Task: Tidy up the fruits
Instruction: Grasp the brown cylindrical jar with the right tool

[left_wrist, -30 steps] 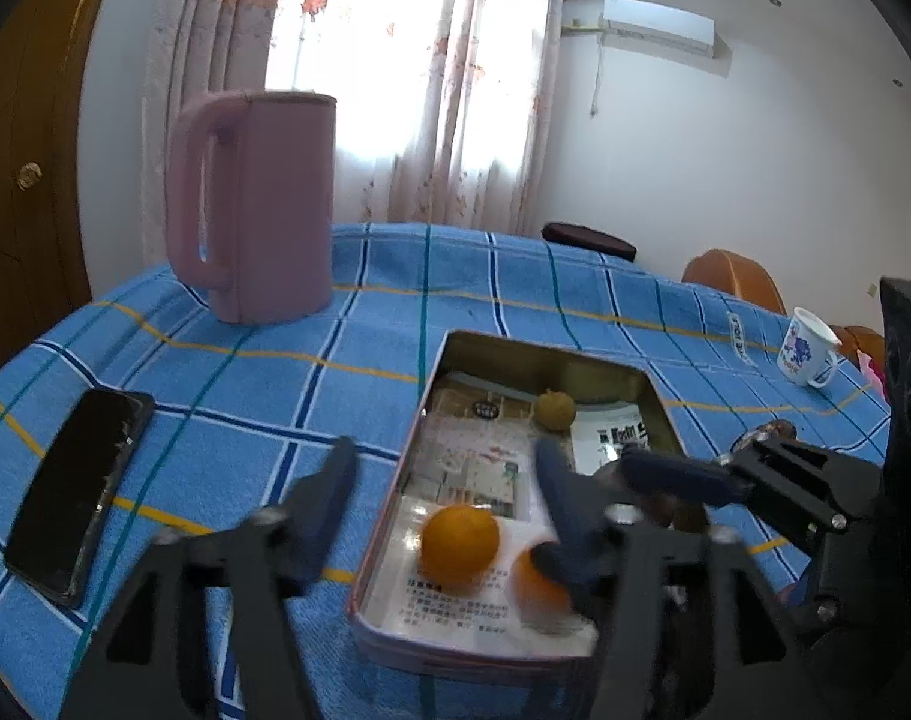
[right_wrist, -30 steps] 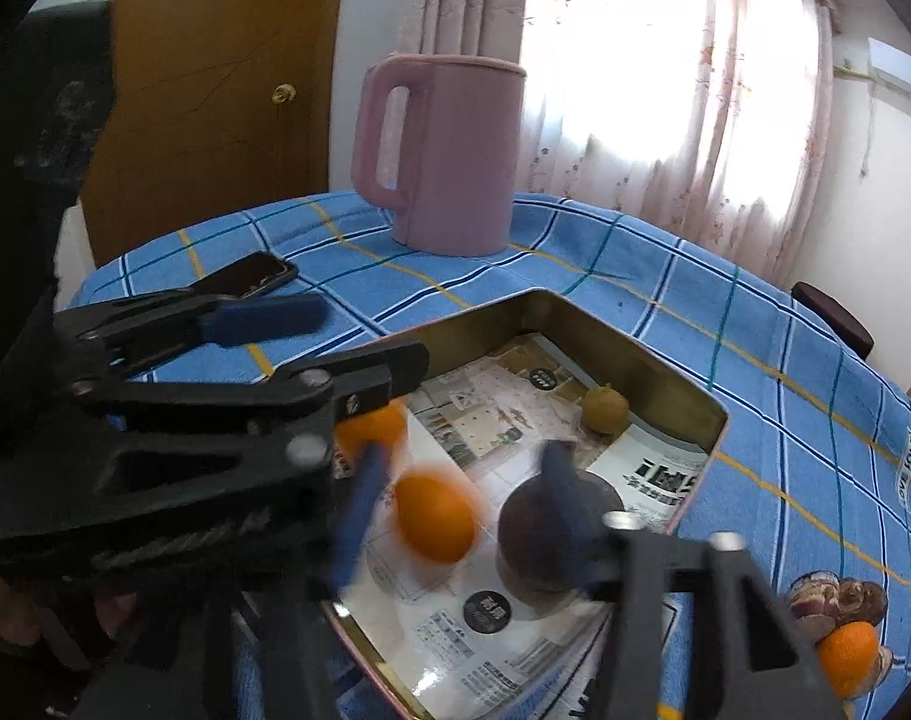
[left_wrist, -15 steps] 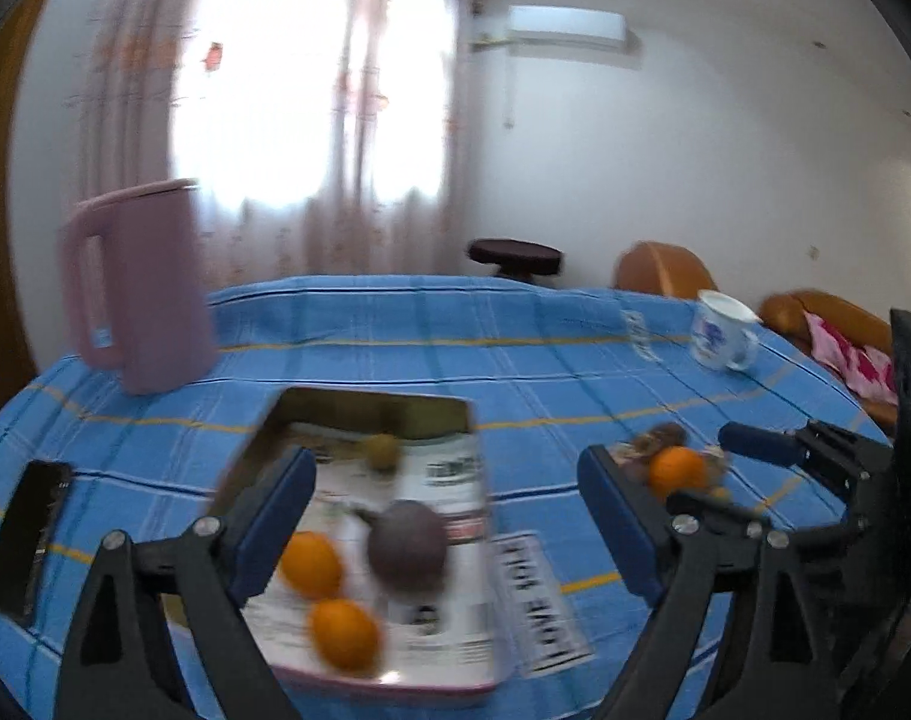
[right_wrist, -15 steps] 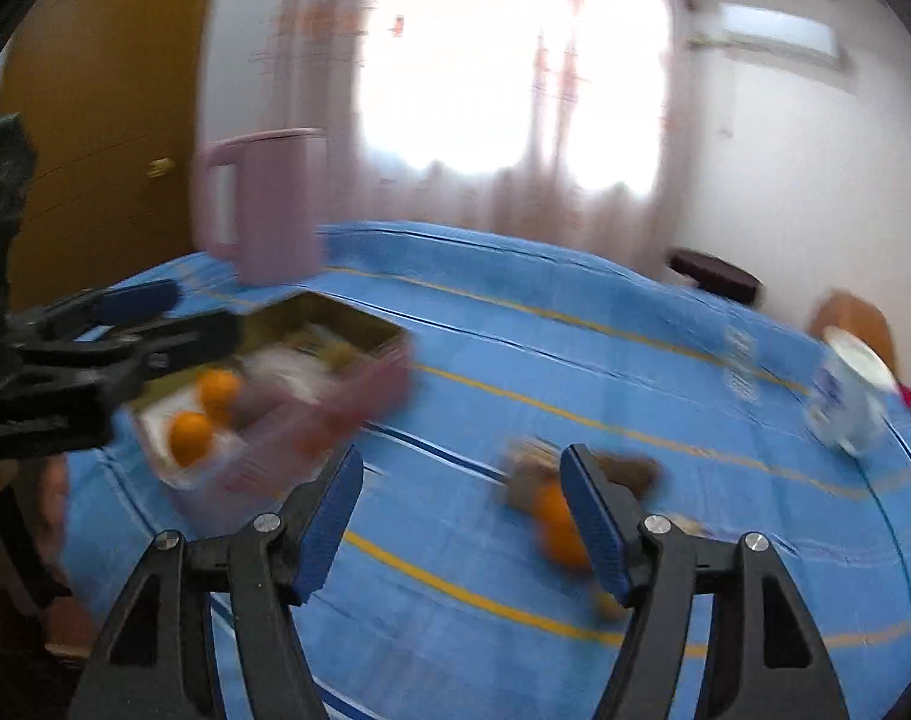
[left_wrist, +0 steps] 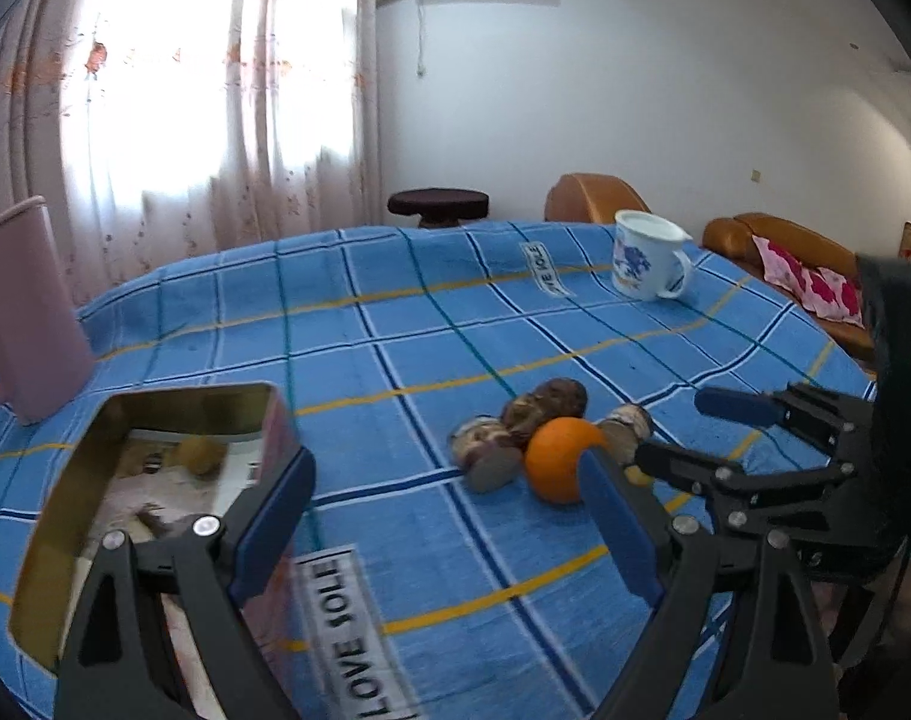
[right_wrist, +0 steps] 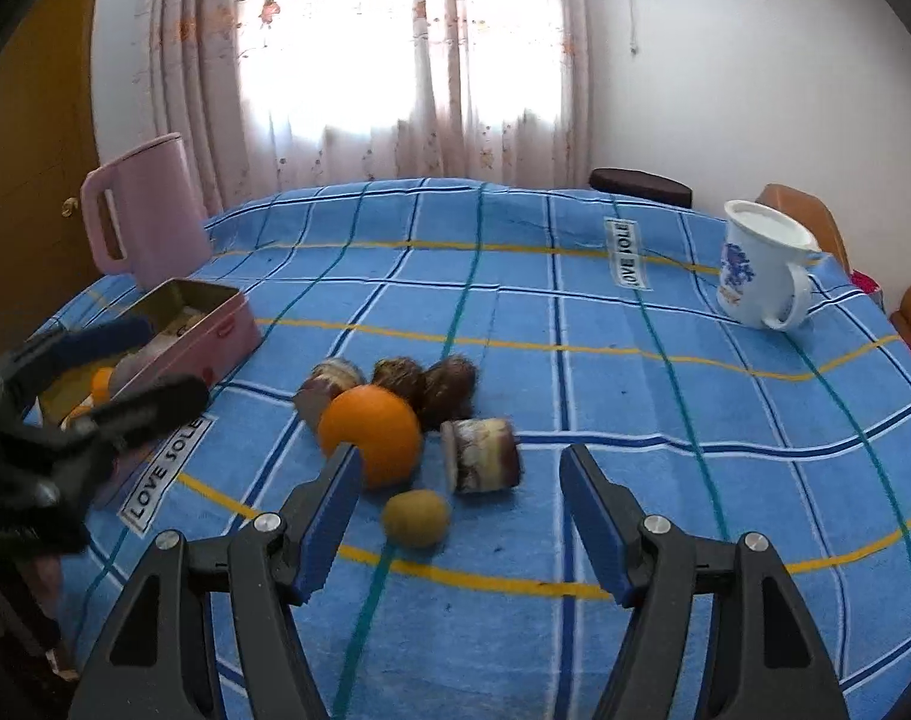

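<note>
Here the round table under its blue checked cloth (right_wrist: 635, 360) is seen to carry, at its left side, a pink pitcher (right_wrist: 149, 210) and an open tin box (right_wrist: 215, 324), with a white mug (right_wrist: 761, 264) well apart at the far right. In the tin, small oranges and a dark fruit are only partly made out behind the left gripper (left_wrist: 449, 522), whose jaws are spread wide with nothing between them. The loose pile is found mid-table: an orange (right_wrist: 371, 432) touching several dark brown fruits (right_wrist: 449, 384), a cut purple piece (right_wrist: 482, 456) just beside it, and a small yellow-green fruit (right_wrist: 416, 519) nearest the right gripper (right_wrist: 458, 522), which is held open and empty above the cloth.

A risk is judged in the crowding: if the orange is nudged by one finger, its neighbours could be rolled away across the cloth. What the dark fruits are cannot be told, and the tin's contents are blurred.
</note>
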Motion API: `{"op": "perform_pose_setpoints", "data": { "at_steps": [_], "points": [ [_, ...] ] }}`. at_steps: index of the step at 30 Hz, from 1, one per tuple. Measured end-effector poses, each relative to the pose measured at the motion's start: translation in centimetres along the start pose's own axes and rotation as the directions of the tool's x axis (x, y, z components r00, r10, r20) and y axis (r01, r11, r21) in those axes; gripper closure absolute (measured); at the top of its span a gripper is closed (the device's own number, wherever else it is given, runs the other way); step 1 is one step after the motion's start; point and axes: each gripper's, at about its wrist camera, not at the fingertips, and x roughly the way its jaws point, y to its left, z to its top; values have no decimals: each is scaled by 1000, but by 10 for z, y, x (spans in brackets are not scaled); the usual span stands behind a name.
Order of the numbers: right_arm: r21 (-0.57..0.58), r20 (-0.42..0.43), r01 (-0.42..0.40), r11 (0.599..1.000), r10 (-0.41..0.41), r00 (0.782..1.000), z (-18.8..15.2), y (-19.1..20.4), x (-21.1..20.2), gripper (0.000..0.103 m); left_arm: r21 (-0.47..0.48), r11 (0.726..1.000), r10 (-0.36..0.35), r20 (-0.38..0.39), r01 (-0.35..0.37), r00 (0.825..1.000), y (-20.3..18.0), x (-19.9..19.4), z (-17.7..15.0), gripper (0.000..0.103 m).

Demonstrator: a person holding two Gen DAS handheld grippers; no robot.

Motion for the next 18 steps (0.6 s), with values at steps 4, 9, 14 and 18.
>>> {"op": "perform_pose_setpoints", "data": {
  "at_steps": [4, 9, 14, 18],
  "points": [
    [10, -35, -5, 1000, 6, 999, 6, -7, 16, 41, 10, 1000, -24, -23, 24, 999, -11, 12, 2, 11],
    [48, -116, -76, 996, 81, 990, 8, -16, 40, 56, 21, 999, -41, -50, 42, 998, -17, 22, 4, 12],
    [69, -119, -126, 990, 133, 984, 6, -21, 41, 71, 36, 997, -66, -85, 70, 994, -28, 34, 2, 17],
    [101, -34, -98, 990, 101, 994, 5, -30, 24, 71, 56, 994, -90, -108, 97, 990, -41, 40, 1, 28]
  ]
}}
